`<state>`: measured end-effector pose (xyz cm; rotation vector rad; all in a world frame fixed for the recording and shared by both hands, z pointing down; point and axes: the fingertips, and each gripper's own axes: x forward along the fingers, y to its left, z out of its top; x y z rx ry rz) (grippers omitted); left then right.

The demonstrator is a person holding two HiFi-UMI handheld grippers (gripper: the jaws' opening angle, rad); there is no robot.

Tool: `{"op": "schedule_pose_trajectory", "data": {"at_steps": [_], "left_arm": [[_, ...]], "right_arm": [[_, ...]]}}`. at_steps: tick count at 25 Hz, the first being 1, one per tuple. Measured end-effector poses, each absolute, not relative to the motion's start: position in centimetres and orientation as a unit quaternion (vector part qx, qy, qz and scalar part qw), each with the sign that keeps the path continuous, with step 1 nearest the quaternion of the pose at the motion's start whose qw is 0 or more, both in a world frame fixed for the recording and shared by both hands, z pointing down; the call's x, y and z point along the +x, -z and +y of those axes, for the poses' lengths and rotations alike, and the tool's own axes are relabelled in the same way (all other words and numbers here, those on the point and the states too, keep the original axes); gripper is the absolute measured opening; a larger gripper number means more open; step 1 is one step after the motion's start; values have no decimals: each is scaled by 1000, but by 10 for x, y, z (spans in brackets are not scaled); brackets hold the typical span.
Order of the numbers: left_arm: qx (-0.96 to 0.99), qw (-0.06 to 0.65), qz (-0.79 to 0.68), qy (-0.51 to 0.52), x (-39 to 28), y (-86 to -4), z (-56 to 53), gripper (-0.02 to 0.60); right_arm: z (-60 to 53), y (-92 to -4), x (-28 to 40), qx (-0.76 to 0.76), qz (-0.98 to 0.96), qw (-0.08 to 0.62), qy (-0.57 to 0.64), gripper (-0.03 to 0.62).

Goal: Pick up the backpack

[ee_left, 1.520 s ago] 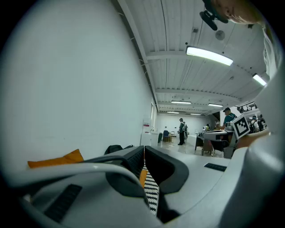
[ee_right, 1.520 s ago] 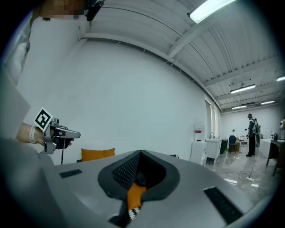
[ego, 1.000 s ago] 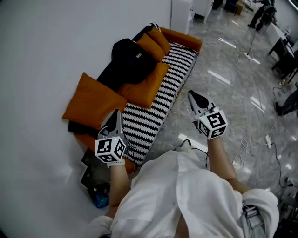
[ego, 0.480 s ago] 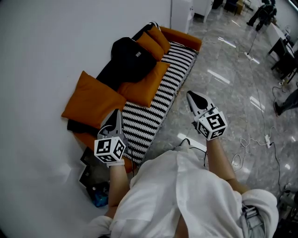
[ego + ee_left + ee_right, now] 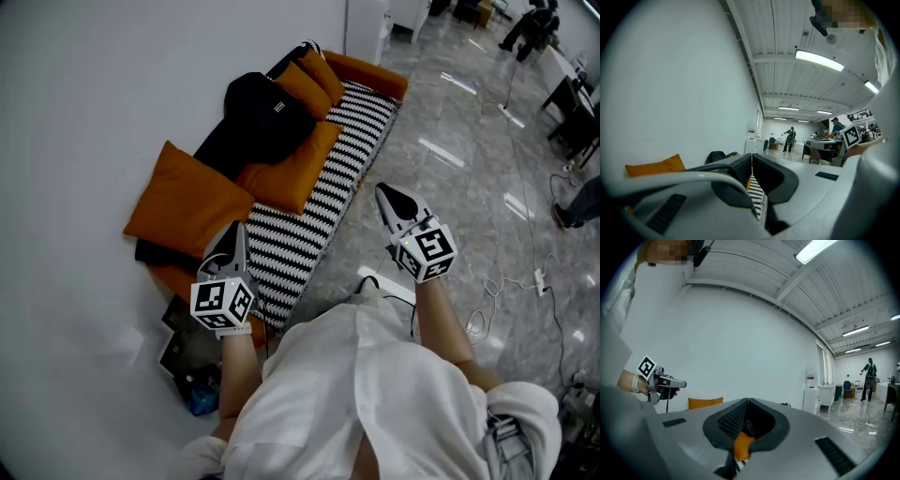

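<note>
Glossy grey marble floor (image 5: 450, 169) fills the right of the head view, and a plain white wall (image 5: 84, 103) fills the left. A low sofa (image 5: 323, 202) with a black-and-white striped cover lies along the wall, with orange cushions (image 5: 187, 202) on it. The black backpack (image 5: 267, 117) rests on the far half of the sofa, leaning against the wall among the cushions.

A person in a white shirt (image 5: 366, 394) stands at the near end of the sofa. The left gripper (image 5: 236, 228) hangs over that near end, pointing towards the backpack but well apart from it. The right gripper (image 5: 382, 190) is over the floor just right of the sofa. Loose cables (image 5: 506, 291) lie on the floor further right. Compared with a second ago, the backpack, the cushions and both grippers sit in the same places.

From the left gripper view, its two jaws are pressed together with nothing between them. Beyond them the backpack shows as a small dark hump against the wall, with an orange cushion to its left. People (image 5: 791, 139) stand far off in the long room.

From the right gripper view, its jaws are likewise closed and empty. An orange cushion shows past them, and the left gripper appears at the left of the picture.
</note>
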<state>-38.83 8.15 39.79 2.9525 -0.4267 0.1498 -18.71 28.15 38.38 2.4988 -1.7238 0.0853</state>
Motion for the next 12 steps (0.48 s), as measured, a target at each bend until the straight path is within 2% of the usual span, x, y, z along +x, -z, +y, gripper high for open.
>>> {"op": "schedule_pose_trajectory", "data": {"at_steps": [12], "left_arm": [[986, 74, -136, -67, -352, -409, 79, 25]], "right_arm": [[277, -398, -152, 819, -570, 49, -41, 20]]}}
